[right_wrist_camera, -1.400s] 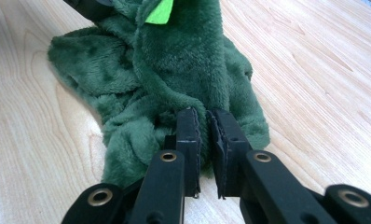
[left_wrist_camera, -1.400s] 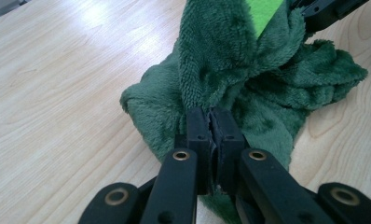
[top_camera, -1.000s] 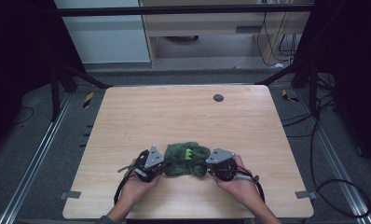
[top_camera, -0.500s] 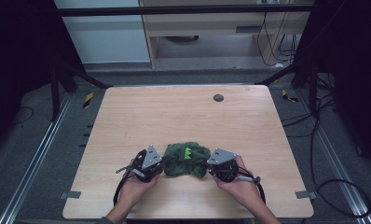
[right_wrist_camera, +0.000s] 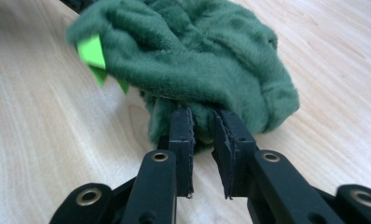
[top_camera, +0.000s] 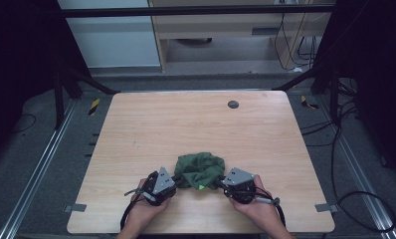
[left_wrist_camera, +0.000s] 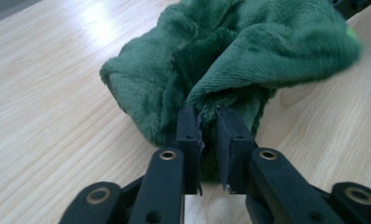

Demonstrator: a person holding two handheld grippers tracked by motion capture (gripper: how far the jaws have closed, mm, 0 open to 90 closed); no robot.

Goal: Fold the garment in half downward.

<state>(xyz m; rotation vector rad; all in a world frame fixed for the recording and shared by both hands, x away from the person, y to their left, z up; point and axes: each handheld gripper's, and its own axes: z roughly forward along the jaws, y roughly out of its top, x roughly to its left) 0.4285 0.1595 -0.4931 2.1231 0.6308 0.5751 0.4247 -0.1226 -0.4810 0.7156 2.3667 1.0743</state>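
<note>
High view, table: a pale wooden table (top_camera: 196, 124) with a small dark round disc (top_camera: 233, 104) near its far edge, right of centre.
Cloth: a bunched green plush cloth (top_camera: 199, 171) lies on the near part of the table, close to the front edge and between the two grippers.
Left gripper: the left gripper (top_camera: 172, 180) sits at the cloth's left side, held in the person's left hand (top_camera: 145, 206), with its grey three-cornered plate on top.
Right gripper: the right gripper (top_camera: 223, 182) sits at the cloth's right side, held in the right hand (top_camera: 258, 209), a cable trailing off toward the table's front right.
Left gripper view, jaws: the two black jaws are drawn close together with a fold of the cloth (left_wrist_camera: 230, 65) pinched between their pads; a narrow slit remains below the fabric.
Right gripper view, jaws: the jaws clamp the near edge of the cloth (right_wrist_camera: 197, 60), fabric pressed between the ridged pads.
Tag: a bright green tag (right_wrist_camera: 92, 53) sticks out from the cloth's upper left in the right gripper view; it shows as a small bright speck on the cloth's near edge in the high view.
Cloth shape: crumpled in a rounded heap, resting on the wood.
</note>
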